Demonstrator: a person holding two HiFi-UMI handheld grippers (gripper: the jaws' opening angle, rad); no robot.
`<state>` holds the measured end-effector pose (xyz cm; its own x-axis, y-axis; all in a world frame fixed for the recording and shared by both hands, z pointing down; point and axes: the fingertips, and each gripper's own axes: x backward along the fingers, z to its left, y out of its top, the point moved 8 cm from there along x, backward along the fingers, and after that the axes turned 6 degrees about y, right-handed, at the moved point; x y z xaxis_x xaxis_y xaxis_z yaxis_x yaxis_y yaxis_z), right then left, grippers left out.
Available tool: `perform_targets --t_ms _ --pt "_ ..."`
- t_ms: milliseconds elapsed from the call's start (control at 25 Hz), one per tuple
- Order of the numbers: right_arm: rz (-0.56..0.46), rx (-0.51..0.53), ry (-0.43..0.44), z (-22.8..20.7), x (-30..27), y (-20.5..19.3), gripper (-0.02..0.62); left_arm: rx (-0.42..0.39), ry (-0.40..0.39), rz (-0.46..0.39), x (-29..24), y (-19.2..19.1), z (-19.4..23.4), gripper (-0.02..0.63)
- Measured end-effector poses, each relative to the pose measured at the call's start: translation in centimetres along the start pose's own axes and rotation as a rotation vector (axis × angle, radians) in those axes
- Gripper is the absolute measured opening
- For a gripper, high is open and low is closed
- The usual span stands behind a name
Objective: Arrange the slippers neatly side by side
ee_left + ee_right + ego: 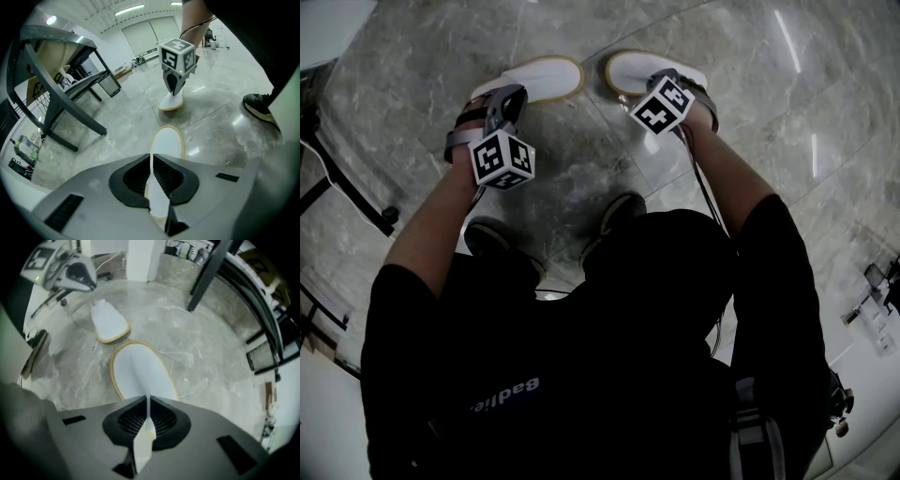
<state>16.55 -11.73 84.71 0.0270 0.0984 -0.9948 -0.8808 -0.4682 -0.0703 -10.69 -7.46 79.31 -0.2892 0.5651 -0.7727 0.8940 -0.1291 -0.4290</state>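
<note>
Two white slippers with tan edging lie on a grey marble floor [581, 178], ahead of the person's dark shoes [619, 211]. The left slipper [539, 79] sits ahead and to the left of the shoes, and the right slipper [630, 71] ahead and to the right. Their free ends point toward each other with a strip of bare floor between them, so the pair is nearly end to end and not yet side by side.

Each slipper is held at its outer end, the end farthest from the other slipper. The left tongs [152, 164] are closed to a thin slit, pinching the edge of the left slipper, which stretches away from them along the floor. The right tongs [148, 404] are pinched the same way on the rim of the right slipper. Both point steeply down. I cannot tell whether the held ends are raised off the floor.

To do this step well, I would judge that each slipper should be swung about its free end until both long sides run parallel. They should then be brought together ahead of the shoes with toes level and edges just beside each other. The thin fabric may fold or slip, so the pinch wants to stay firm until each slipper lies flat.
</note>
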Motion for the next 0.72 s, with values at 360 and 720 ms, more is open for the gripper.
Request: perform_targets --t_ms 360,720 --pt "-0.053 -0.553 0.238 -1.6 0.5 1.4 0.014 -0.021 0.024 -0.037 0.9 0.0 -0.7 0.002" --pt "-0.038 -0.925 0.403 -2.3 0.6 0.6 0.014 -0.005 0.03 -0.056 1.8 -0.1 -0.8 0.002"
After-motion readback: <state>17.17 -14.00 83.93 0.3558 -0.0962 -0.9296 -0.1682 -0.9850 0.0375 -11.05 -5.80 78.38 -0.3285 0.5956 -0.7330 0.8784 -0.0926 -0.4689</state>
